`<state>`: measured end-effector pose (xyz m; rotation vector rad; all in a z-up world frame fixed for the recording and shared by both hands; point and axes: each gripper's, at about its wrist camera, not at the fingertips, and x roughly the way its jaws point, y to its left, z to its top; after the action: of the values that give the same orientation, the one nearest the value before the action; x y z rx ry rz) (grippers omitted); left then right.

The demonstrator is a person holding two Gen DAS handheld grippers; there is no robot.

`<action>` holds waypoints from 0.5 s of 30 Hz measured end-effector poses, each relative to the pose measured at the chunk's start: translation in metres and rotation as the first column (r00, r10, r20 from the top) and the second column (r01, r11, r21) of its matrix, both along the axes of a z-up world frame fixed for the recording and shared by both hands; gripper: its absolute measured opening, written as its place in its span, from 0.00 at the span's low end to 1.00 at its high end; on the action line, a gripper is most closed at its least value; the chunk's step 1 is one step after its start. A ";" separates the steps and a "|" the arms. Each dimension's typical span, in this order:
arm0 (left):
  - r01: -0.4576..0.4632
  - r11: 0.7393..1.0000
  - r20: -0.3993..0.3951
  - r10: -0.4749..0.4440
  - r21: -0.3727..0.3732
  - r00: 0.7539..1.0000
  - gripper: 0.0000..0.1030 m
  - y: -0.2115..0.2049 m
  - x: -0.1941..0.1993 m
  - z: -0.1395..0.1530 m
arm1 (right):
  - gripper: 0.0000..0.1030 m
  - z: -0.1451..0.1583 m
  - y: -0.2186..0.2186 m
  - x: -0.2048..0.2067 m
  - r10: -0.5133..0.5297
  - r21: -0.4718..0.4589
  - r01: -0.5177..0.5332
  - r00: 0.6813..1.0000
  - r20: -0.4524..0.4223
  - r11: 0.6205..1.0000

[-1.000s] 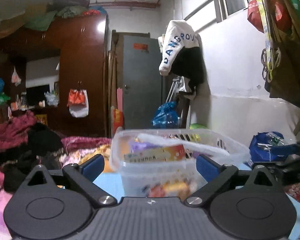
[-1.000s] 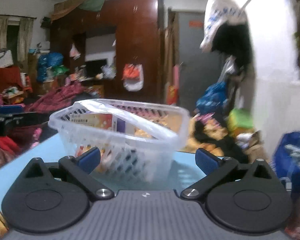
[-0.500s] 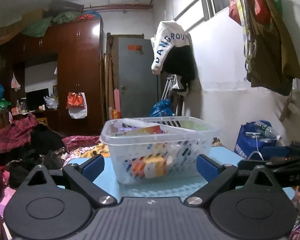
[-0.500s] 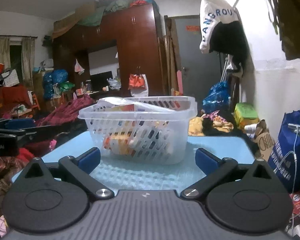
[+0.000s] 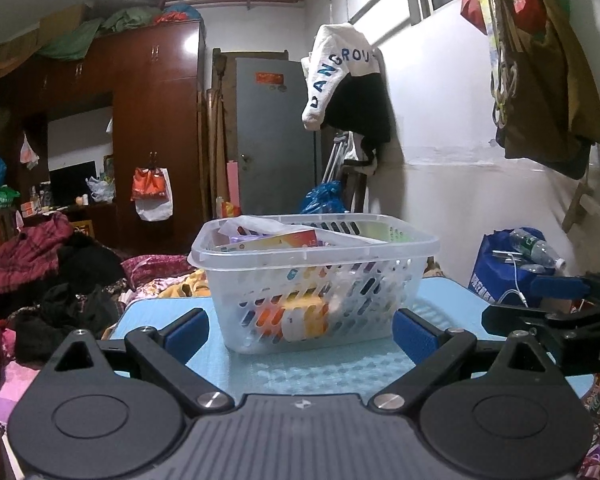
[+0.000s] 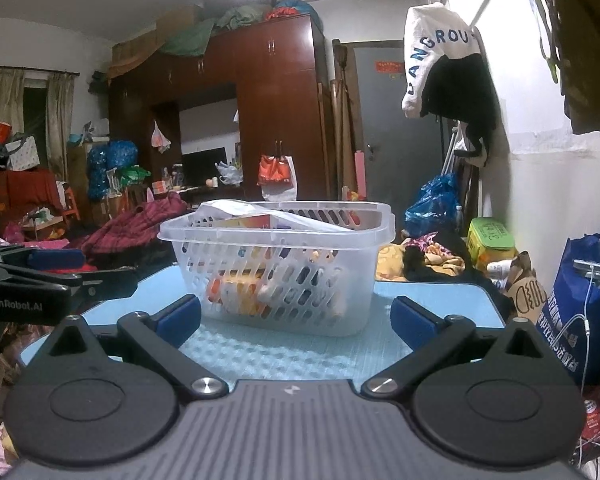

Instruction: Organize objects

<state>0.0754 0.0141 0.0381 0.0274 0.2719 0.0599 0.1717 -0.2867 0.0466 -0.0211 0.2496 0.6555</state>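
A clear perforated plastic basket (image 5: 314,280) (image 6: 276,268) stands on a light blue table (image 5: 320,364) (image 6: 284,356). Inside it lie several packets and boxes, orange, yellow and purple, with a white wrapper on top. My left gripper (image 5: 300,334) is open and empty, its blue pads a little short of the basket, one to each side. My right gripper (image 6: 296,320) is likewise open and empty, just in front of the basket. Each gripper shows at the edge of the other's view: the right gripper body (image 5: 560,320), the left gripper body (image 6: 32,280).
Piles of clothes (image 5: 40,280) lie left of the table. A blue bag with bottles (image 5: 512,268) (image 6: 584,300) stands at the right by the white wall. A dark wardrobe (image 5: 140,128) and grey door (image 5: 276,136) are far behind. Bags hang on the wall (image 5: 540,64).
Both grippers have drawn back from the basket and dropped to table level. The basket, tilted and close a second ago, now stands level on the table, further off.
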 end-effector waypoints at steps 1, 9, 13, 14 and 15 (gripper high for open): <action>0.001 1.000 -0.001 -0.001 -0.001 1.000 0.97 0.000 0.000 0.000 | 1.00 -0.001 0.000 0.000 0.000 -0.002 0.000 1.000 0.000 1.000; 0.015 1.000 -0.009 -0.015 -0.005 1.000 0.97 -0.002 0.001 -0.001 | 1.00 -0.001 -0.002 -0.004 -0.005 0.011 0.005 1.000 0.001 1.000; 0.020 1.000 -0.010 -0.020 -0.011 1.000 0.97 -0.002 0.001 -0.001 | 1.00 -0.001 -0.004 -0.004 -0.002 0.019 0.002 1.000 0.004 1.000; 0.020 1.000 -0.011 -0.021 -0.011 1.000 0.97 -0.002 0.001 -0.001 | 1.00 -0.001 -0.004 -0.004 -0.003 0.019 0.003 1.000 0.004 1.000; 0.020 1.000 -0.011 -0.020 -0.012 1.000 0.97 -0.001 0.002 -0.001 | 1.00 -0.001 -0.004 -0.004 -0.003 0.017 0.003 1.000 0.005 1.000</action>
<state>0.0771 0.0126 0.0374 0.0190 0.2833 0.0383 0.1676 -0.2906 0.0458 -0.0062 0.2391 0.6548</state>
